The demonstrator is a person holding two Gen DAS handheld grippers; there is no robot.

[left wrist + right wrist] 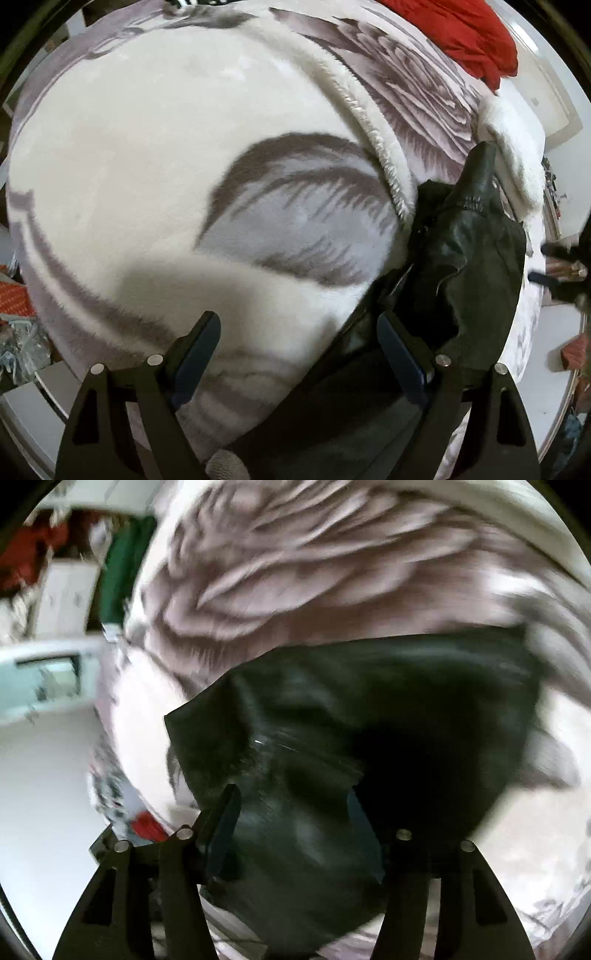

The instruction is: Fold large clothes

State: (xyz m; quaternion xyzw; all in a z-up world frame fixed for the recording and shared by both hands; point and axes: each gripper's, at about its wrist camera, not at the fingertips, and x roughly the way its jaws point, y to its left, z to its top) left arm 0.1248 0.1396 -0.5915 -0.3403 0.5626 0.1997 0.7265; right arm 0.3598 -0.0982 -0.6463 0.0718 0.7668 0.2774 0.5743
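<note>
1. While lying crumpled on the blanket (147, 155), black jacket (465, 258) bunching up at the bed's right side in the left wrist view, one pointed end reaching up toward a folded-back fluffy blanket edge (373, 122).
2. Filling the middle of the right wrist view as a dark, glossy mass (369, 720), blurred, spreading over the same grey-and-white feather print (314, 572).
3. Left gripper (299, 354) hovering with fingers spread wide; right finger (399, 354) lying against the jacket's dark fabric, left finger (195, 354) over bare blanket, nothing clamped between them.
4. Right gripper (295, 827) standing with fingers apart, jacket fabric sitting in the gap and draping over the right finger; cannot tell whether any fabric is being pinched.
5. Red cloth (465, 37) lying at the far end of the bed.
6. Showing at the left of the right wrist view: pale floor (40, 775), blurred green cloth (122, 579) beside the bed.
</note>
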